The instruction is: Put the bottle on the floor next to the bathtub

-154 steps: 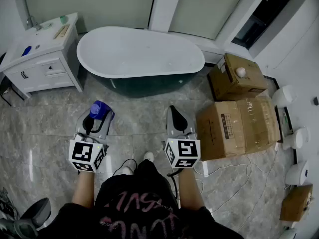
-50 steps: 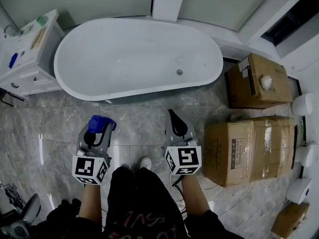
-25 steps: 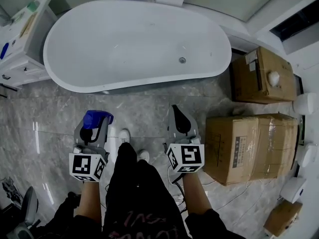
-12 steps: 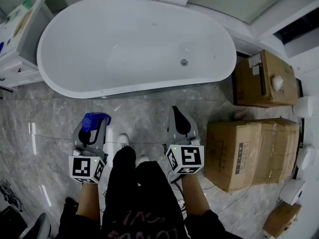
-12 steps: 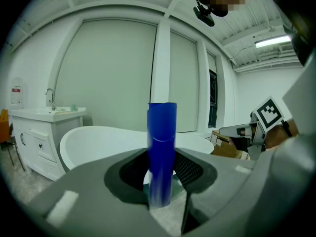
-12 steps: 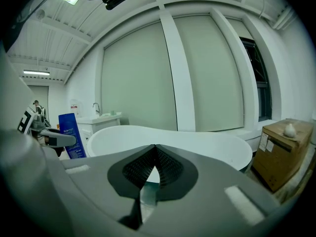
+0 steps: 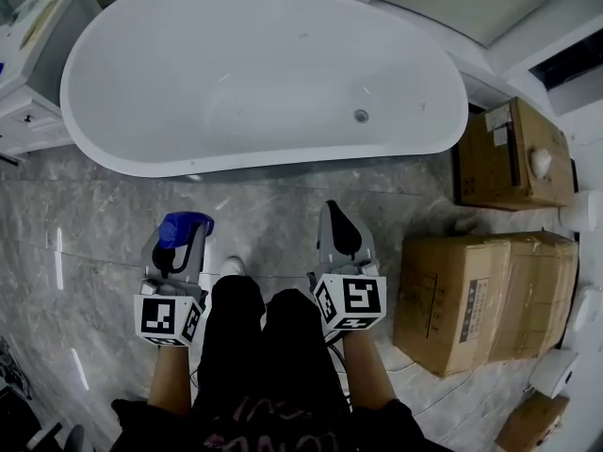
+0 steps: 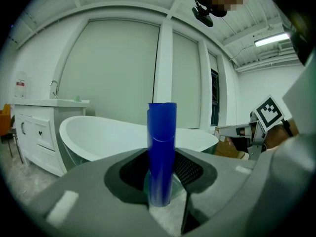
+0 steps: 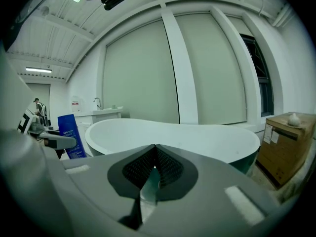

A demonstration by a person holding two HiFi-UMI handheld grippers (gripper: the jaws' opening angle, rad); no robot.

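Observation:
A tall blue bottle (image 8: 162, 152) stands upright between the jaws of my left gripper (image 7: 179, 238), which is shut on it. From above the bottle (image 7: 182, 228) shows as a blue top over the marble floor, short of the white bathtub (image 7: 254, 73). The right gripper view catches the same bottle (image 9: 68, 136) at its left. My right gripper (image 7: 337, 227) is shut with nothing in it, level with the left one. The bathtub (image 8: 98, 137) lies straight ahead of both grippers.
Cardboard boxes (image 7: 480, 290) stand to the right of my right gripper, with another box (image 7: 513, 153) beyond them. A white vanity cabinet (image 7: 28, 55) sits at the left of the tub. My dark trouser legs (image 7: 264, 347) are between the grippers.
I have walked closer to the bathtub; it now fills more of the head view. Both grippers keep their pose, and the bottle stays held in the left one.

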